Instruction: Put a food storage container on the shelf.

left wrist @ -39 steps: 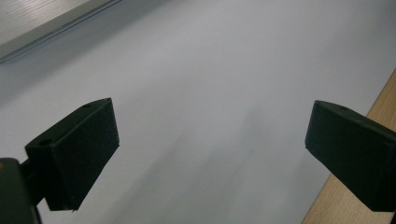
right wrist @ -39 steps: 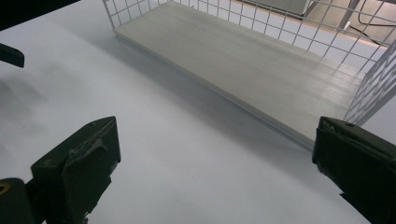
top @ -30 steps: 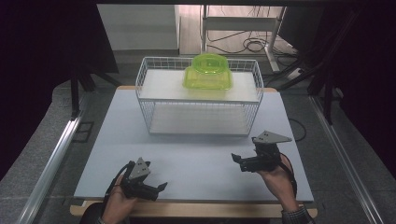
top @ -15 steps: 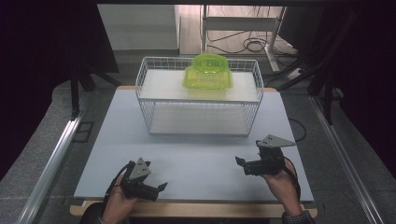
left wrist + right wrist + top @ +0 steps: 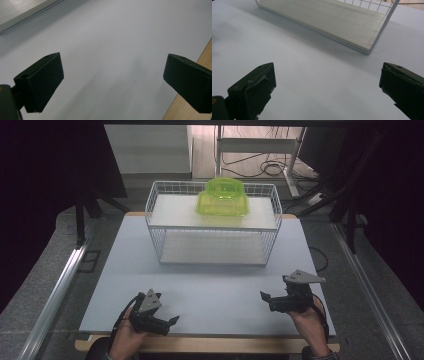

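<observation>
Counter bare up front; rack at back w/ green tub on top shelf. L gripper & R gripper low near front edge, fingers wide apart, holding nothing. Best approach tub level, clear of rim wire.

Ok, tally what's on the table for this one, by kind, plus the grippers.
Green plastic containers: 1, on the rack's top shelf
White wire racks: 1
Grippers: 2, left gripper and right gripper, both open and holding nothing
Total: 4
</observation>
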Demonstrator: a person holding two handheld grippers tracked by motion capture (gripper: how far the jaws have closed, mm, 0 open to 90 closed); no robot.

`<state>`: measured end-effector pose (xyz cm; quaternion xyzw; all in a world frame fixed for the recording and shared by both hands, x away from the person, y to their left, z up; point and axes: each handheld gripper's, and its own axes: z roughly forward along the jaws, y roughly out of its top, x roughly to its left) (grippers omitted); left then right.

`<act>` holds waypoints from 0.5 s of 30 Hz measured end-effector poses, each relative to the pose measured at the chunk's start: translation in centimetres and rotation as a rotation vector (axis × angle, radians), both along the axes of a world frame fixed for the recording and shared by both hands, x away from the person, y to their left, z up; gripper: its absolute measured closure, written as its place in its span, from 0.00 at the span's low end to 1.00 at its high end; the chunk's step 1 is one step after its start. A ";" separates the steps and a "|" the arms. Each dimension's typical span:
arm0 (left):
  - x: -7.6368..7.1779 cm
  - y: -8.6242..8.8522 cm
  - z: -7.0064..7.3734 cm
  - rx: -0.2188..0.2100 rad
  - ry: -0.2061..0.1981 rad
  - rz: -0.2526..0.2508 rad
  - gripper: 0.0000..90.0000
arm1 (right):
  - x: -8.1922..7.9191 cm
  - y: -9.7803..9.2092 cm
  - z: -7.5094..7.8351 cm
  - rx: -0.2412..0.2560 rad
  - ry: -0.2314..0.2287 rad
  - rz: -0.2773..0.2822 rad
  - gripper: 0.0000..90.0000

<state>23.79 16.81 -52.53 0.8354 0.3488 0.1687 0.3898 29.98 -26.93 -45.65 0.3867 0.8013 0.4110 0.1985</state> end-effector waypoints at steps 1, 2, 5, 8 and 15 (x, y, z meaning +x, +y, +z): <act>0.0 0.0 0.0 0.000 0.000 0.000 0.03 | -0.1 -0.2 -0.1 0.002 0.000 -0.004 0.01; 0.0 0.0 0.0 0.000 0.000 0.000 0.03 | -0.1 -0.4 -0.1 0.003 0.000 -0.008 0.01; 0.0 0.0 0.0 0.001 0.000 -0.001 0.03 | -0.3 -0.9 -0.3 0.004 0.000 -0.020 0.01; 0.0 0.0 0.0 0.003 0.001 -0.002 0.03 | -0.4 -1.2 -0.4 0.004 0.002 -0.032 0.01; 0.0 0.0 -0.1 0.007 0.001 -0.005 0.03 | -0.6 -2.0 -0.8 -0.004 0.008 -0.051 0.01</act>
